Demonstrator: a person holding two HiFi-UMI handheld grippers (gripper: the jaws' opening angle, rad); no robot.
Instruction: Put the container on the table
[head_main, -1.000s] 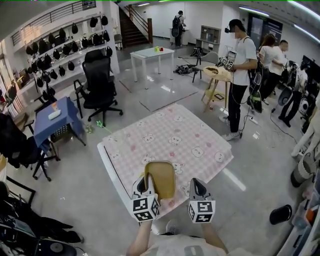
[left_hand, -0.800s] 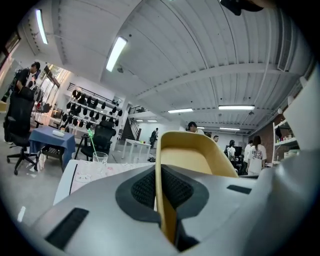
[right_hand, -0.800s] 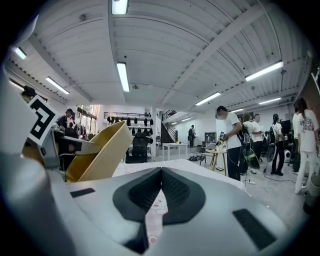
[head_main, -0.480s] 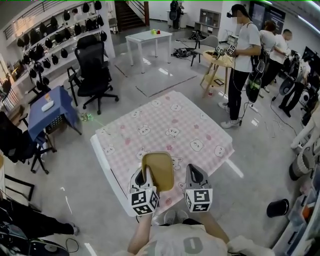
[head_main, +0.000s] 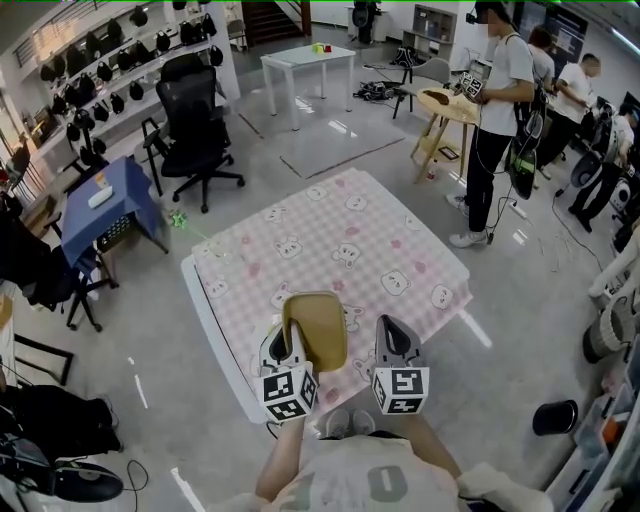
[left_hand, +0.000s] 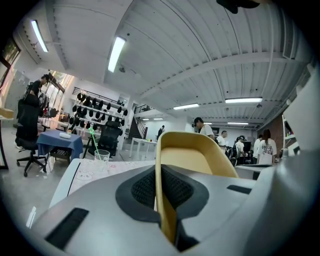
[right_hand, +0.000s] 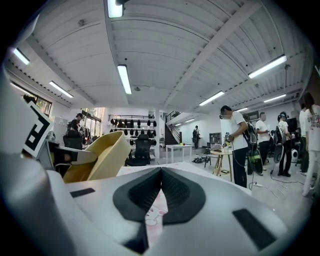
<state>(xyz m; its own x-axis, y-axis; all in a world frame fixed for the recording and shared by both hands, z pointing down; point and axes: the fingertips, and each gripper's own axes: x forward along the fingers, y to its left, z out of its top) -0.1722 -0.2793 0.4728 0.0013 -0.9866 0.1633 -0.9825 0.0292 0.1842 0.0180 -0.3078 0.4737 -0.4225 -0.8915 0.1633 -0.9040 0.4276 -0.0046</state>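
The tan plastic container (head_main: 316, 328) hangs just above the near part of the table (head_main: 400, 240), which has a pink checked cloth with bear prints. My left gripper (head_main: 292, 340) is shut on the container's left rim. In the left gripper view the rim runs between the pads at the left gripper (left_hand: 159, 175), and the container (left_hand: 197, 155) rises beyond them. My right gripper (head_main: 392, 332) is to the right of the container, apart from it, shut and empty. The right gripper view shows the right gripper (right_hand: 161, 174) with its pads together and the container (right_hand: 97, 152) at the left.
A clear glass (left_hand: 101, 159) stands near the table's far left corner. A black office chair (head_main: 195, 120) and a small blue-covered table (head_main: 105, 205) stand at the left. A person (head_main: 500, 110) stands by a round wooden table (head_main: 447, 103) at the back right.
Both grippers have moved forward over the table's near part, the left one carrying the container and sinking a little. The jaws have stayed as they were.
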